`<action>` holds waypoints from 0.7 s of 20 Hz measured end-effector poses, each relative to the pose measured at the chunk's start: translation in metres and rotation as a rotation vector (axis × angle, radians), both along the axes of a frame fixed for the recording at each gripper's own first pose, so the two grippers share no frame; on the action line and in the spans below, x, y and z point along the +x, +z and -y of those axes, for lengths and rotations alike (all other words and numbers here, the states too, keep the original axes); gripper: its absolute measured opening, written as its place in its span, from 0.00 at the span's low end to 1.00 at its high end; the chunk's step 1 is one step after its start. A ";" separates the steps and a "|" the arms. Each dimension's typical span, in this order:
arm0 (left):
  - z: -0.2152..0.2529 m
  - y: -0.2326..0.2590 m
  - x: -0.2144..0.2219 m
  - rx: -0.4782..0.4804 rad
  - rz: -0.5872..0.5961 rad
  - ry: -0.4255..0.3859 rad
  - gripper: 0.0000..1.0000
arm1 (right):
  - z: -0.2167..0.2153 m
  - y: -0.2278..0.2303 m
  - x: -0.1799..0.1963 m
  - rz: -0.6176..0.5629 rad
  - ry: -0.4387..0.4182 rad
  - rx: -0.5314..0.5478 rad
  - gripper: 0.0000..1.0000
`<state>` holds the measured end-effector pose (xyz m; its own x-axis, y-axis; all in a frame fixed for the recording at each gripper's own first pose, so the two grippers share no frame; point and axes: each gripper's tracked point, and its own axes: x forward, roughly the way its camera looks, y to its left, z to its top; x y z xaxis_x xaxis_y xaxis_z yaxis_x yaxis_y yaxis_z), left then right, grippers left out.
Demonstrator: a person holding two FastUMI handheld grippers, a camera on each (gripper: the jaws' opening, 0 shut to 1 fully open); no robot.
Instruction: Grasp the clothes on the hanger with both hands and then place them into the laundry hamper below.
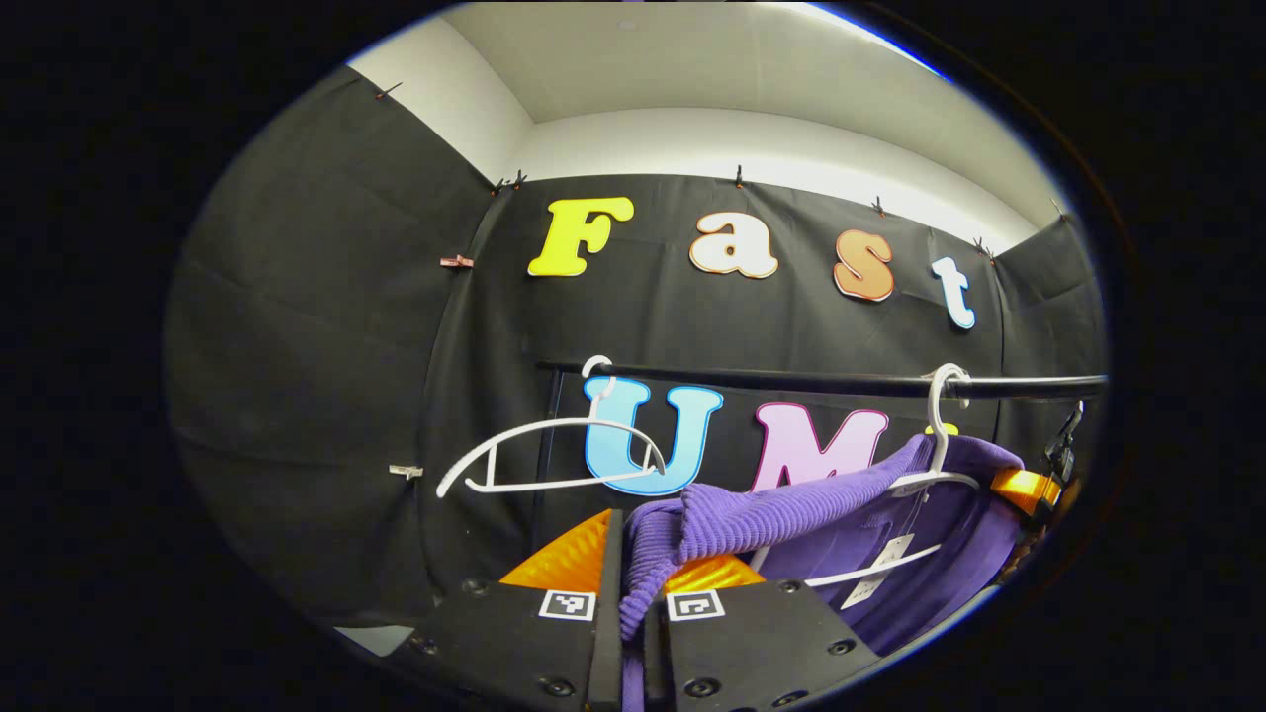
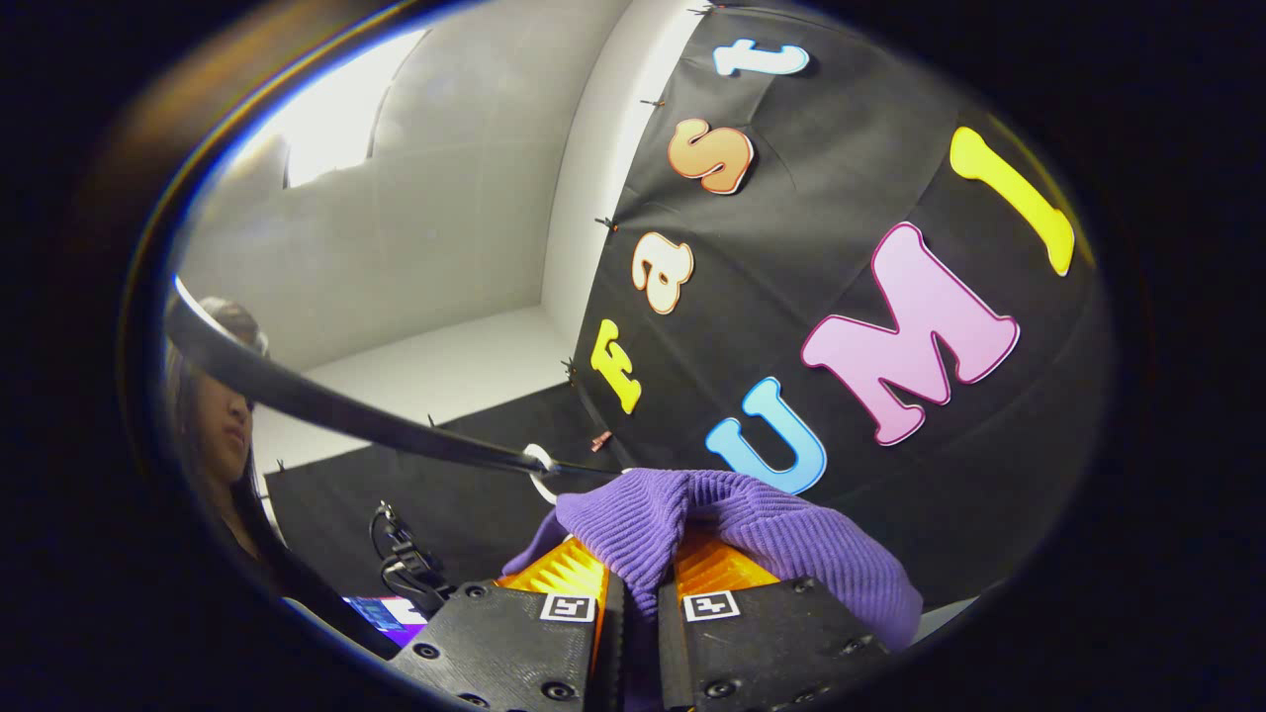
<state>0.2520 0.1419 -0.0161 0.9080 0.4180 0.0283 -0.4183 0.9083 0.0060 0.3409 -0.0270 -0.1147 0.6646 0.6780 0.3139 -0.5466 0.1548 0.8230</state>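
Left gripper view: left gripper (image 1: pixel 633 593) is clamped on a fold of the purple sweater (image 1: pixel 791 504), knit bunched between both fingers at bottom centre. From there the garment runs right and slightly up to its white hanger (image 1: pixel 935 475), hooked on the black rail (image 1: pixel 841 381) at right of frame. So the sweater's long axis lies approx parallel to the rail, w/ the left grip at its left end. An empty white hanger (image 1: pixel 554 460) hangs on the rail at centre-left, apart from the sweater. Far right edge: part of another gripper, prob the right one, near the hanger's other shoulder; can't confirm from this view.

Right gripper view: right gripper (image 2: pixel 633 593) is also closed on purple knit (image 2: pixel 712 524), fabric humped over and between the fingers at bottom centre. Rail (image 2: pixel 346 410) runs diagonally from left edge to centre, a white hook (image 2: pixel 539 473) on it just above the fabric. Person at left edge.

Judgement: both ends held, garment not yet off its hanger. Next move needs both hands pulling along/off the hanger shoulders, then down together. Hamper not visible, so its direction from the grippers is unknown beyond "below" per task. Risk: hanger drags along w/ the knit.
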 end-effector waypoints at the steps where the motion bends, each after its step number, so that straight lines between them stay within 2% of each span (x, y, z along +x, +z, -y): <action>1: -0.007 0.001 0.002 0.014 -0.001 -0.005 0.12 | -0.003 0.003 0.003 -0.013 0.013 0.028 0.17; 3: -0.024 -0.006 0.012 -0.003 -0.017 -0.017 0.12 | -0.013 0.003 0.013 -0.044 0.027 0.060 0.17; 6: -0.051 -0.038 0.026 -0.090 -0.077 -0.035 0.12 | -0.031 0.006 0.016 -0.069 0.057 0.076 0.17; 9: -0.062 -0.078 0.043 -0.261 -0.118 -0.071 0.12 | -0.040 0.009 0.016 -0.077 0.082 0.084 0.17; 12: -0.046 -0.120 0.059 -0.467 -0.133 -0.144 0.12 | -0.033 0.010 0.018 -0.094 0.079 0.127 0.17; 14: -0.036 -0.145 0.070 -0.512 -0.175 -0.184 0.12 | -0.029 0.013 0.019 -0.093 0.077 0.141 0.17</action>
